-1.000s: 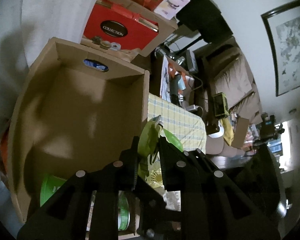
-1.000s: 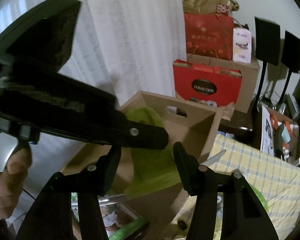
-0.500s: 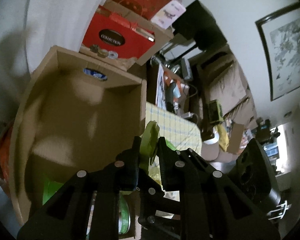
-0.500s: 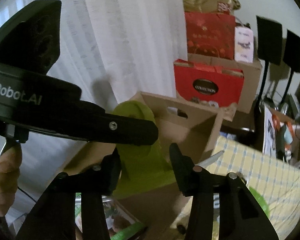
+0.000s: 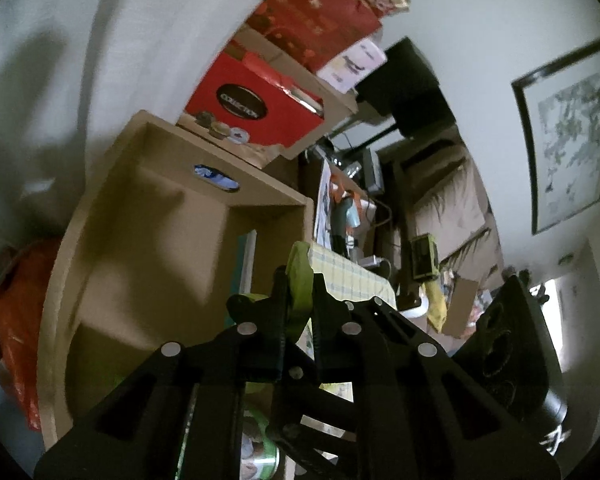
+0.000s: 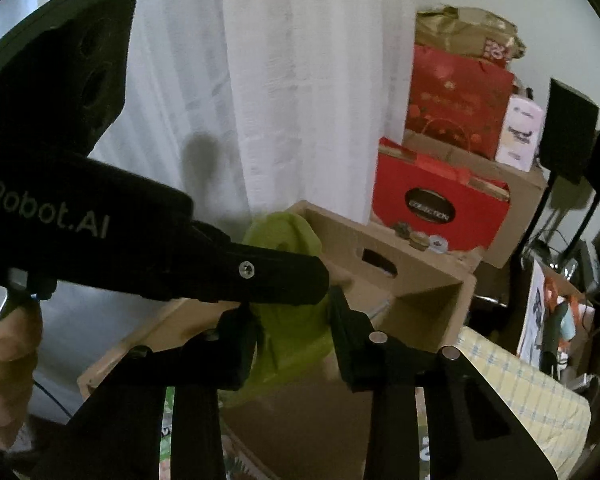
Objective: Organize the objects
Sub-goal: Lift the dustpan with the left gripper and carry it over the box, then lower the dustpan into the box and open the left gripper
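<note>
My left gripper [image 5: 300, 280] is shut on a lime-green plastic object [image 5: 300, 268], held edge-on above the near edge of an open brown cardboard box [image 5: 156, 248]. In the right wrist view the same green object [image 6: 284, 320] shows between my right gripper's [image 6: 294, 320] fingers, with the left gripper's black body [image 6: 180, 256] across it. The right fingers [image 6: 348, 336] stand on either side of the green object with a gap on the right side; whether they touch it I cannot tell. The box [image 6: 416, 292] lies just behind.
A red "Collection" gift bag [image 5: 256, 104] and stacked cartons stand behind the box by the white curtain [image 6: 284, 80]. A yellow checked cloth [image 6: 516, 392] covers the surface at right. An orange bag [image 5: 16, 320] lies left of the box. Black speakers [image 6: 572, 132] stand far right.
Both grippers have lifted and tilted with the green object, which has risen relative to the box. The box looks smaller and lower in the left view.
</note>
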The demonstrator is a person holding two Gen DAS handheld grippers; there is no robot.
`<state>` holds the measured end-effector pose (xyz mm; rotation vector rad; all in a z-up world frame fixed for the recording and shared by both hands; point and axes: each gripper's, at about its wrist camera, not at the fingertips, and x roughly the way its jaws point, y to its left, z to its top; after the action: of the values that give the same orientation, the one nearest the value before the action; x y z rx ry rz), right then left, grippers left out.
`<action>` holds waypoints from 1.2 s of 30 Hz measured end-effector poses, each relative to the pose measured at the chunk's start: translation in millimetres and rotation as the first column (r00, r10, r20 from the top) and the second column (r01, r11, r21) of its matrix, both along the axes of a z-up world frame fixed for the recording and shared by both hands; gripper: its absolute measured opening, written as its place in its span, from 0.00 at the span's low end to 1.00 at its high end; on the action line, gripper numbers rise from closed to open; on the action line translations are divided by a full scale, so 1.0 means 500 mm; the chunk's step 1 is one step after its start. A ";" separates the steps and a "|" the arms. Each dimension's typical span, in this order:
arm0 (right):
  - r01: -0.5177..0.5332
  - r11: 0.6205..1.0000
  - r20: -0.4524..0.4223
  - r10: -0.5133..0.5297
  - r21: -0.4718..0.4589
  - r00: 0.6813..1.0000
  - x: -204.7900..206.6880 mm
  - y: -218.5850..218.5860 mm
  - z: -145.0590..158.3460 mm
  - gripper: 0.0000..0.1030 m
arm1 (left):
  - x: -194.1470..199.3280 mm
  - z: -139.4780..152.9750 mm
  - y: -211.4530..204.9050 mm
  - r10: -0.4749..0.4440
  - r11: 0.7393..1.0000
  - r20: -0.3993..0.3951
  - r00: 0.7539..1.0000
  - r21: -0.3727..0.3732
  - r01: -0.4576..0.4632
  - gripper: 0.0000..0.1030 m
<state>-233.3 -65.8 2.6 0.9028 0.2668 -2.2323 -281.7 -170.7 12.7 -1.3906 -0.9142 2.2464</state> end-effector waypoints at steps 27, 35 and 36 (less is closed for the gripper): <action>0.017 0.997 0.152 -0.027 0.071 0.988 -0.046 -0.022 -0.122 0.50 | -0.032 -0.164 -0.160 0.235 0.971 -0.086 0.968 0.058 -0.231 0.08; 0.047 0.998 0.165 -0.052 0.032 0.985 -0.028 0.022 -0.107 0.50 | -0.041 -0.127 -0.100 0.155 0.968 -0.124 0.980 -0.178 -0.176 0.08; 0.051 0.998 0.165 -0.055 0.025 0.985 -0.025 0.031 -0.103 0.50 | -0.040 -0.126 -0.091 0.142 0.962 -0.124 0.982 -0.216 -0.166 0.08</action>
<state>-245.7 -50.3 -49.0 1.1124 0.1909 -2.1904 -301.9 -216.0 -50.2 -1.3126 -0.7751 2.5848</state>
